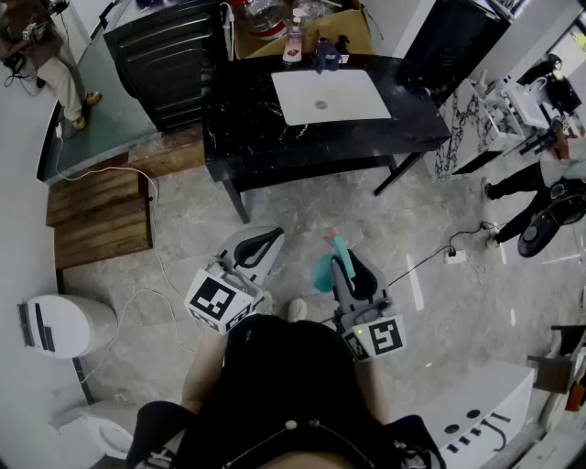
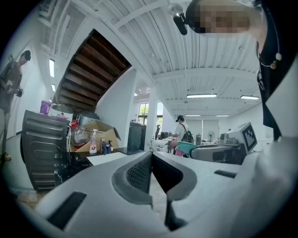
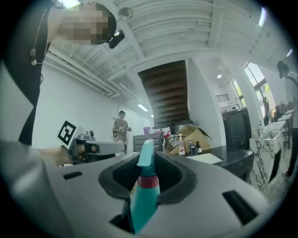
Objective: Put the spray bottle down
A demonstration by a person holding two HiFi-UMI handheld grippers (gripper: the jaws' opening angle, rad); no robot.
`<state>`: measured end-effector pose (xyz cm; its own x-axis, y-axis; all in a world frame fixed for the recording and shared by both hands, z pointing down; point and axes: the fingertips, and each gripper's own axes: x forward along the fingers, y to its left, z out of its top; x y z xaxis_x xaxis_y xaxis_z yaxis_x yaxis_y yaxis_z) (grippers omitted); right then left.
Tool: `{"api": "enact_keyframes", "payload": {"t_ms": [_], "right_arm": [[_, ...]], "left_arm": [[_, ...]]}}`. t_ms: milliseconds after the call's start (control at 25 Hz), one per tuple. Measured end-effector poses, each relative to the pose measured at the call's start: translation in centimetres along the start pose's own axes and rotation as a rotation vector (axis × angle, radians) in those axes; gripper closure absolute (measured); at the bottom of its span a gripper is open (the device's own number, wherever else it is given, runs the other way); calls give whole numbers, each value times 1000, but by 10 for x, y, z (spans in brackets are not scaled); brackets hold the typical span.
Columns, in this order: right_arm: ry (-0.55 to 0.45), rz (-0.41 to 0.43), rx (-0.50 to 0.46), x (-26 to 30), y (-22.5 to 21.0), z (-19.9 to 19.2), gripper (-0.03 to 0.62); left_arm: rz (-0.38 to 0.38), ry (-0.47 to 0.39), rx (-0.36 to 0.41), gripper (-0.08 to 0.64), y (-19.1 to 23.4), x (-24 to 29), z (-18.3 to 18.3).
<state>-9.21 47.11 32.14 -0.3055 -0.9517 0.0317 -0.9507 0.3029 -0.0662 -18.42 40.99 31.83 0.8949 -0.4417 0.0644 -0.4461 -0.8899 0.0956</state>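
A teal spray bottle (image 1: 324, 271) with a pink nozzle tip is held out over the floor, my right gripper (image 1: 350, 267) shut on it. In the right gripper view the bottle (image 3: 144, 195) stands upright between the jaws of that gripper (image 3: 148, 173), which clamp its neck under a red collar. To its left my left gripper (image 1: 263, 243) points the same way, shut with nothing in it; the left gripper view shows the jaws of this gripper (image 2: 151, 159) meeting at the tip. Ahead stands a black marble table (image 1: 247, 137) with a white basin (image 1: 330, 95).
Small bottles (image 1: 294, 44) and a dark pump bottle (image 1: 327, 55) stand at the table's far edge before a cardboard box (image 1: 352, 26). Wooden steps (image 1: 96, 215) and a white bin (image 1: 64, 325) lie left. A cable with a power strip (image 1: 455, 256) crosses the floor right. People stand at both sides.
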Motion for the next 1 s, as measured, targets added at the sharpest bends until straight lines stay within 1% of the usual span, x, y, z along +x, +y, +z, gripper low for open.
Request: {"api": "enact_keyframes", "payload": {"t_ms": [240, 560, 720, 840, 1000], "right_arm": [[7, -7, 4, -1, -3, -2, 492], [10, -18, 15, 4, -3, -4, 492], [-11, 2, 43, 9, 2, -1, 492], [-38, 7, 12, 13, 9, 6, 494], [-68, 22, 17, 20, 17, 7, 494]], "left_arm": [[-9, -8, -16, 555, -1, 0, 1], [-16, -4, -18, 554, 4, 0, -4], [-20, 0, -28, 554, 8, -2, -8], [-30, 9, -33, 554, 11, -4, -11], [-43, 20, -50, 554, 21, -9, -15]]}}
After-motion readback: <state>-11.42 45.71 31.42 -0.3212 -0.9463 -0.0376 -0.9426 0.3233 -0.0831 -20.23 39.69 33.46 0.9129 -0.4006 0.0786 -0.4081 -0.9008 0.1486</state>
